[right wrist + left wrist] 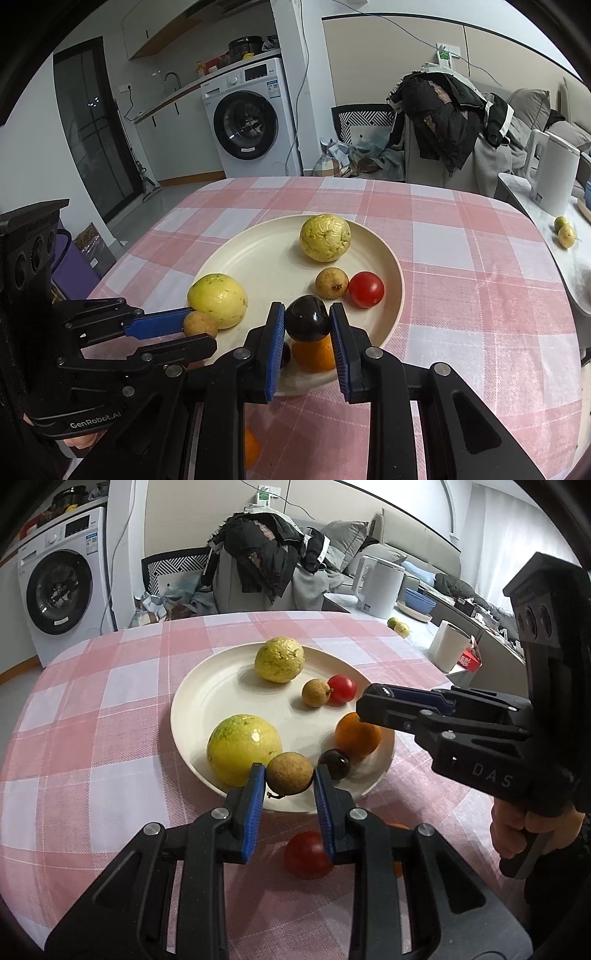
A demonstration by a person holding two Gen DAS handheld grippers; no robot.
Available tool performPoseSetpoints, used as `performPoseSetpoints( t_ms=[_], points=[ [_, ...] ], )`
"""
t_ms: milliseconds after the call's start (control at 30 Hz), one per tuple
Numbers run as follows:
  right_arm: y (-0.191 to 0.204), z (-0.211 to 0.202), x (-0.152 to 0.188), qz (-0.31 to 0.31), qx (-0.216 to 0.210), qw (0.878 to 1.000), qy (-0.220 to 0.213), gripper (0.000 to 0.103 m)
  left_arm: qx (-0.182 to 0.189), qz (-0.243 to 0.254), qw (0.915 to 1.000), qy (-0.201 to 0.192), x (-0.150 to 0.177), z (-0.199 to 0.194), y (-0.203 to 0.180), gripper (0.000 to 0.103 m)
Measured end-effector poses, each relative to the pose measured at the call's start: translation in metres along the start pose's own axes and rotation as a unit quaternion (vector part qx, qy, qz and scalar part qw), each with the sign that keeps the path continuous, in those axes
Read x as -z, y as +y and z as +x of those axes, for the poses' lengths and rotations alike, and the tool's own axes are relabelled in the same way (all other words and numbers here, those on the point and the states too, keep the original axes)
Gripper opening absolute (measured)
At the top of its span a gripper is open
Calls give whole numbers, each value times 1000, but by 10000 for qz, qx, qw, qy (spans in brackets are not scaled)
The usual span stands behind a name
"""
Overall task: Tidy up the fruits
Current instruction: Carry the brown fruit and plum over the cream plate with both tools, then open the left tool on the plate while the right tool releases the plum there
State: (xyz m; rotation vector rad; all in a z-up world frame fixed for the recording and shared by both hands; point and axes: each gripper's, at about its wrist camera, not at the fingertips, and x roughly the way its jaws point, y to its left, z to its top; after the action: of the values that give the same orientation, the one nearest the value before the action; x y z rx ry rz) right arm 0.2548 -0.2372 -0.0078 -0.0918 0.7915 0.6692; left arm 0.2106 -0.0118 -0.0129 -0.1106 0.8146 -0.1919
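Observation:
A cream plate (207,701) (258,254) on the pink checked tablecloth holds two yellow-green fruits (279,660) (243,748), a small brown fruit (315,692), a red tomato (342,689), an orange (357,735) and a dark fruit (335,763). My left gripper (289,775) is shut on a brown fruit (290,773) (200,324) over the plate's near rim. My right gripper (307,321) is shut on a dark plum (308,318), held above the orange (314,350); from the left wrist view its fingers (384,698) look closed.
A red tomato (307,854) and an orange fruit (398,864) lie on the cloth under my left gripper. A side counter at the right holds a white kettle (380,587), two small fruits (399,626) and a paper roll (448,650). A washing machine (62,587) stands behind.

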Motion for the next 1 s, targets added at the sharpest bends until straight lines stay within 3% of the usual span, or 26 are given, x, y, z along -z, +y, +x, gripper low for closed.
performPoseSetpoints(
  t_ms=[900,1000],
  points=[
    [-1,28,-4,7,49,9999,120,26,-421,18,9991,47,-7,31,13,24],
    [-3,25,-5,35,117,9999,79,30,-559,37,9984,23,-7,28,11,24]
  ],
)
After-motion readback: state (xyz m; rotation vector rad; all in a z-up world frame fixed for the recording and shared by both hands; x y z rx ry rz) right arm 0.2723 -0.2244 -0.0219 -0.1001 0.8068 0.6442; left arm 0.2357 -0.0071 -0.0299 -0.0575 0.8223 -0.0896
